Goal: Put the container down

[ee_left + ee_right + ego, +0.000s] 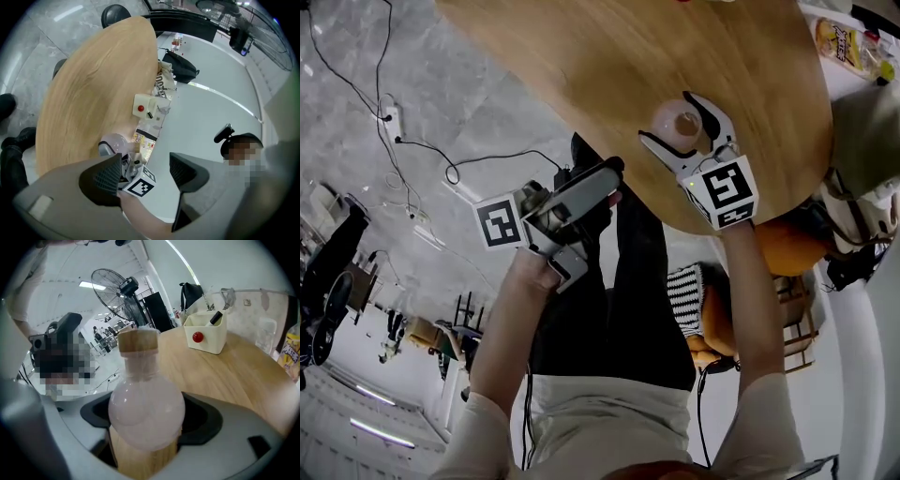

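Right gripper (670,119) clamped on container (146,408), pads against frosted bulb below wooden cap. Container low over wooden table (581,75), near its front edge; cannot tell if base touches top. Judged: placement spot reached; setting down and release left. Left gripper (145,161) jaws apart, empty, off table past edge. Bare wood ahead up to white box (205,336); edge close behind.

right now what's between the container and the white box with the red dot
Only bare wooden table; the right gripper view shows nothing between the container and the white box.
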Motion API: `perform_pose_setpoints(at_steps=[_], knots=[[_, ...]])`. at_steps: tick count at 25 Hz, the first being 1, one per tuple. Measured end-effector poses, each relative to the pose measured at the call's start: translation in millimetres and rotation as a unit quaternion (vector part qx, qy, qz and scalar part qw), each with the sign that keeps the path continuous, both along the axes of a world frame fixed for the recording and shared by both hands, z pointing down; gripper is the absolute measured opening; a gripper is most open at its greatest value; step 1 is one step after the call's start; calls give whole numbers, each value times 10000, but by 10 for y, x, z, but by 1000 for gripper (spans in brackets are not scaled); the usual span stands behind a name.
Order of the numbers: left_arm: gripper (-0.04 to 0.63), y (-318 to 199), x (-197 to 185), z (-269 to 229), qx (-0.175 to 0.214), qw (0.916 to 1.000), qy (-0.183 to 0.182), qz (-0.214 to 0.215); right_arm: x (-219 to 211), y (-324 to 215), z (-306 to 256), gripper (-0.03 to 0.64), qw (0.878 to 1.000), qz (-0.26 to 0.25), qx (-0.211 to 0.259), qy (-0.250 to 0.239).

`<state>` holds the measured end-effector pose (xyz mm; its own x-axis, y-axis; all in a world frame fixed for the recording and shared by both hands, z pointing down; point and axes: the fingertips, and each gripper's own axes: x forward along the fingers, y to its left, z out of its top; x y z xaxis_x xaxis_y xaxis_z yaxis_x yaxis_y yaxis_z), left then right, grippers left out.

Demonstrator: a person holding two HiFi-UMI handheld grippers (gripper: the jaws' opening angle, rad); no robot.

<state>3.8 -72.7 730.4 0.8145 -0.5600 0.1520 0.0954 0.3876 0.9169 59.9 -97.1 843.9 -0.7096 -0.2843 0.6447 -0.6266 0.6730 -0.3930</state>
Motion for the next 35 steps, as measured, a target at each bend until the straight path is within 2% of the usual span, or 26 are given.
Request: perform_pose_setpoints(at_steps=[10,23,35], knots=[[307,20,-151,15,64,9999,68,-95,-147,-3,182,402,9979,22,154,621],[307,140,-304,73,21,9999,105,-130,-175,-6,339,403,9957,270,153,872],[307,270,-446,125,1,9998,110,-184,-181,28,426,405,9875,214,605,1438]])
